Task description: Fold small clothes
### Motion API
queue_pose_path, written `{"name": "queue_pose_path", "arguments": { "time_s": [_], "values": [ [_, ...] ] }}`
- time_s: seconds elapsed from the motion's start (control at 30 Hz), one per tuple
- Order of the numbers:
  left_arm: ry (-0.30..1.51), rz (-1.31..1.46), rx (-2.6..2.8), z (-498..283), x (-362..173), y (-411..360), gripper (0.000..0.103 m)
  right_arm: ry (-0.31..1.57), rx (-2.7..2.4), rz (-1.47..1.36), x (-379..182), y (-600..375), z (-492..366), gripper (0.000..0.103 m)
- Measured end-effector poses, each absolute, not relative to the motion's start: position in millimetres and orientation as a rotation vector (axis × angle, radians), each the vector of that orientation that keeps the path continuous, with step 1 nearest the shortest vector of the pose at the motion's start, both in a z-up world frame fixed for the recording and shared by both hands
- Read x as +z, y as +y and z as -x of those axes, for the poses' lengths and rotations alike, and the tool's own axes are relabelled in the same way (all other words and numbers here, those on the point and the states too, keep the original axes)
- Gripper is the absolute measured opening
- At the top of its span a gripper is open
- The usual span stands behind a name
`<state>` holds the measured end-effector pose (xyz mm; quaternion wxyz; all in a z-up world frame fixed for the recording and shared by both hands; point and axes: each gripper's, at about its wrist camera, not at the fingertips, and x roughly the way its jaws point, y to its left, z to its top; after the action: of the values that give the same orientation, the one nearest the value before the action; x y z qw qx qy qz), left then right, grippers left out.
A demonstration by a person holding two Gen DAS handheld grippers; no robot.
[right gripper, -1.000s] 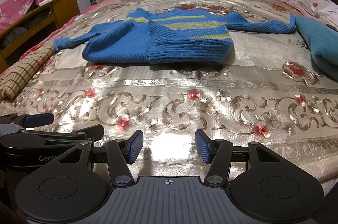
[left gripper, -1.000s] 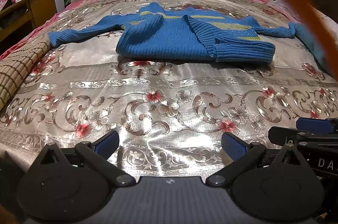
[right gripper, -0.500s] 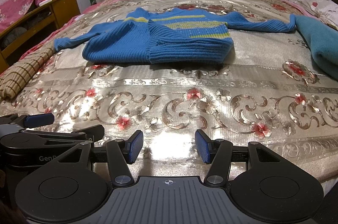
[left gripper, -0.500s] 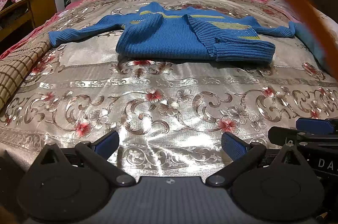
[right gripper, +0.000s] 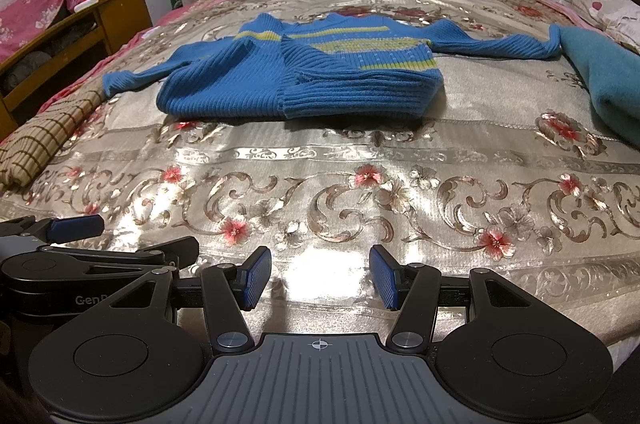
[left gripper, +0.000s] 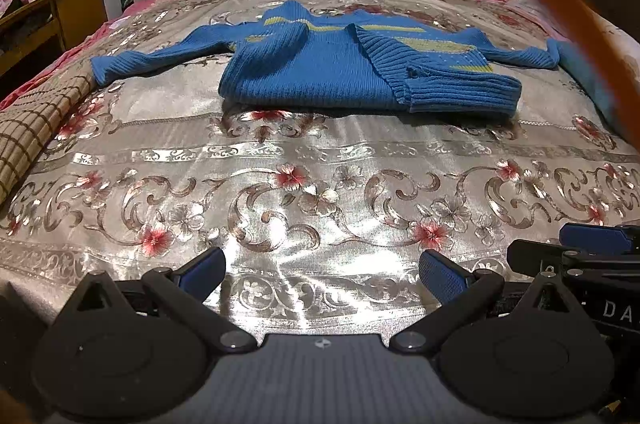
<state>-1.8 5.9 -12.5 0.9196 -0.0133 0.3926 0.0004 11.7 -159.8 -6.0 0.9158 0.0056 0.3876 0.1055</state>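
- On the bedspread, toward 12 o'clock from both wrist cameras, lies the blue sweater, its hem turned up over the striped chest and both sleeves spread flat to 9 and 3 o'clock
- Left sleeve cuff ends just beside a checked cloth at 9 o'clock; the right sleeve runs out to touch a teal blanket at 3 o'clock
- Left gripper sits low at 6 o'clock, jaws spread wide, nothing between them, well apart from the sweater
- Right gripper is also at 6 o'clock, jaws parted more narrowly and empty; the 2 tools are side by side
- Step in hand, as I judge it: between folds, with 1 fold made and the sleeves not yet brought in
- Next move likely calls for reaching forward to a cuff, pinching the thick rib knit and laying it across the body without dragging the folded hem open
- Blurred orange strap crosses the left view at 2 o'clock
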Motion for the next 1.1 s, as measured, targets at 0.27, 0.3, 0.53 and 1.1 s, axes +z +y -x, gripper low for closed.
{"name": "queue_pose_path", "arguments": {
  "time_s": [0.27,0.3,0.53,1.1],
  "values": [
    [0.863,0.024,-0.003,-4.1,-19.0,2.5,0.103,0.818,0.226,-0.026,-9.0,-161.9,-13.6,0.055],
    [0.867,0.025,-0.002,-4.4,-19.8,2.4,0.103,0.819,0.228,-0.028,-9.3,-161.9,-13.7,0.056],
    [0.887,0.073,-0.015,-7.4,-23.3,9.2,0.103,0.823,0.230,-0.036,-9.8,-163.1,-14.8,0.057],
    [0.779,0.097,-0.004,-12.0,8.1,30.2,0.103,0.716,0.272,0.064,12.6,-161.6,-36.9,0.057]
  ]
}}
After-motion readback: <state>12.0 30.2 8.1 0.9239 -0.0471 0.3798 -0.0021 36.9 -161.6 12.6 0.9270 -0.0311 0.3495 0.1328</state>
